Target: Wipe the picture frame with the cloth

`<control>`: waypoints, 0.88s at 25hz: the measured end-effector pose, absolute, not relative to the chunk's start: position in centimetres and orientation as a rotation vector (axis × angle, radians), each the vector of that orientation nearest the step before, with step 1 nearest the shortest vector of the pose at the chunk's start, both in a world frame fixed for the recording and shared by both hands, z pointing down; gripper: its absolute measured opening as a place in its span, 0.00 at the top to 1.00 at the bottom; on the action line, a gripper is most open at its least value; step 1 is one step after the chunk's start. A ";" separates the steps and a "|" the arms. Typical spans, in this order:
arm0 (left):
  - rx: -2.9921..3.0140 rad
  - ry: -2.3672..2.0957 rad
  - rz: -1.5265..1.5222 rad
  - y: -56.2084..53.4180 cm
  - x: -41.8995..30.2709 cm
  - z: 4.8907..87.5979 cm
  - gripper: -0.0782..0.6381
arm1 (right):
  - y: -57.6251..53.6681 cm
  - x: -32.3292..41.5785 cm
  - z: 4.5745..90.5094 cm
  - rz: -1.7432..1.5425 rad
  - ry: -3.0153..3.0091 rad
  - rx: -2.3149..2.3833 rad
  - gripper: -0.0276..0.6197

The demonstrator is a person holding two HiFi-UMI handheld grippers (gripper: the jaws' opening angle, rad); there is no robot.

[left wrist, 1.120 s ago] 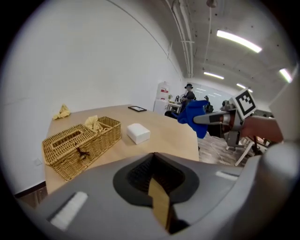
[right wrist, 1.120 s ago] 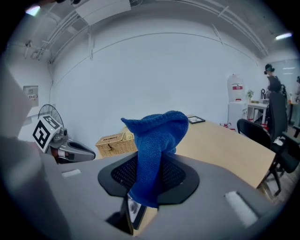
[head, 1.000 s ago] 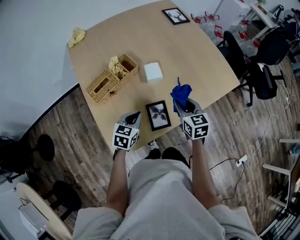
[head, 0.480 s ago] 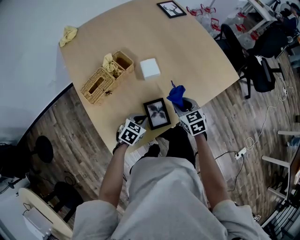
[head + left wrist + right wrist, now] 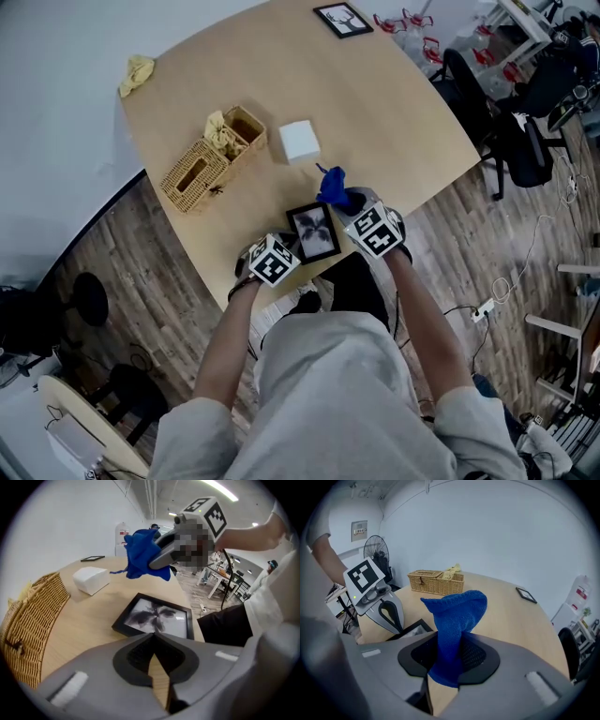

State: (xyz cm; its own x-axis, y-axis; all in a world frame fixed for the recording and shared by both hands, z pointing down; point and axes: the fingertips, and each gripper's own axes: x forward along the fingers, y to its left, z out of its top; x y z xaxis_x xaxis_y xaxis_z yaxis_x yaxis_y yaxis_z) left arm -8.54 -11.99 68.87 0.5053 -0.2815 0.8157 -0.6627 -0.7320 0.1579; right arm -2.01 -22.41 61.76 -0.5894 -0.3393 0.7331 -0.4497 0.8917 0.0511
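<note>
A black picture frame with a dark flower print lies flat near the table's front edge, and shows in the left gripper view. My right gripper is shut on a blue cloth, held above the frame's far right corner. The cloth stands up out of its jaws. My left gripper sits at the frame's near left corner, shut and empty. The left gripper view shows the cloth hanging in the air over the frame.
A wicker basket with yellow cloth in it stands at the left, a white box behind the frame. A yellow rag and a second frame lie far back. Office chairs stand right of the table.
My right gripper has carried the blue cloth left, to over the frame's far right corner. My left gripper has moved in to the frame's near left corner.
</note>
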 end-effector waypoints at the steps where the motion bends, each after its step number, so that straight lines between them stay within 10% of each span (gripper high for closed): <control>1: 2.295 -0.764 1.147 -12.0 -8.5 69.0 0.82 | -22.5 -2.3 62.1 0.171 -2.244 0.541 0.79; 22: 2.259 -0.675 1.304 -12.2 -8.2 69.4 0.82 | -23.4 -4.9 68.1 0.309 -2.171 0.472 0.79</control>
